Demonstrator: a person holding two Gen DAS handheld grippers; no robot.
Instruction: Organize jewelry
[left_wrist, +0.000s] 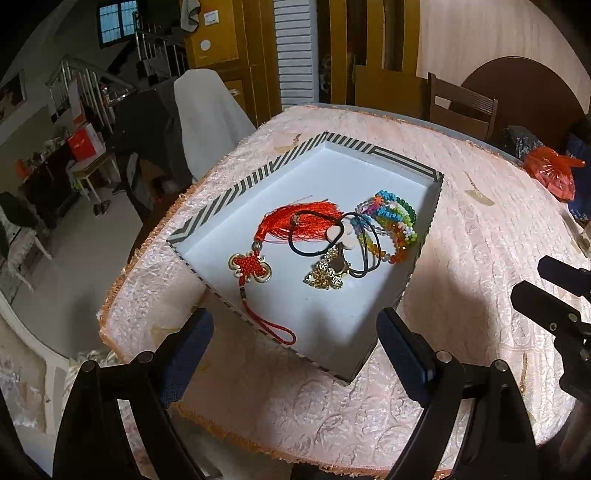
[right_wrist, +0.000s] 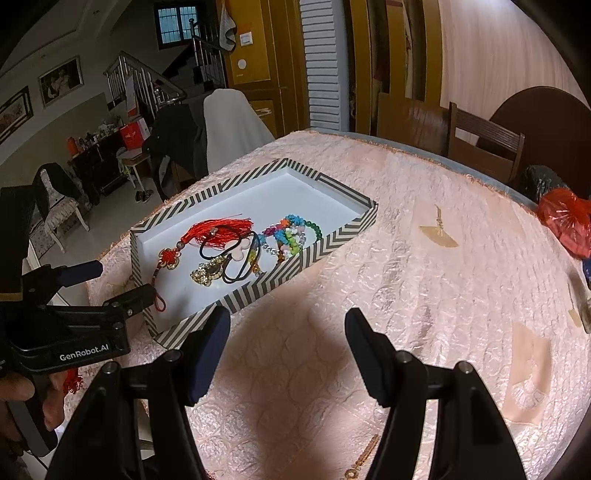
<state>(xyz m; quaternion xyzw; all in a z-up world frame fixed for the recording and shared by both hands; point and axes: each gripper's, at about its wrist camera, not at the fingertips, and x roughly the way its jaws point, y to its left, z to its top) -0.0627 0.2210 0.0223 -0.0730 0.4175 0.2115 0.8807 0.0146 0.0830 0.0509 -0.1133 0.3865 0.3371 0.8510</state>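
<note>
A shallow box (left_wrist: 207, 212) with a black-and-white striped rim and white floor sits on the table; it also shows in the right wrist view (right_wrist: 332, 236). Inside lie a red tassel knot charm (left_wrist: 295, 221) (right_wrist: 218, 227), a black cord necklace (left_wrist: 314, 243), a gold rhinestone piece (left_wrist: 327, 275) (right_wrist: 207, 273) and coloured bead bracelets (left_wrist: 395, 221) (right_wrist: 291, 234). My left gripper (left_wrist: 295, 354) is open and empty above the box's near corner. My right gripper (right_wrist: 288, 354) is open and empty over the cloth, right of the box. A gold chain (right_wrist: 364, 458) lies below it.
The round table has a pink embossed cloth (left_wrist: 480, 240) with an orange fringe. A red plastic bag (left_wrist: 550, 173) (right_wrist: 565, 218) lies at the far right edge. Wooden chairs (left_wrist: 461, 103) stand behind the table. A white-covered chair (left_wrist: 207, 114) is at the left.
</note>
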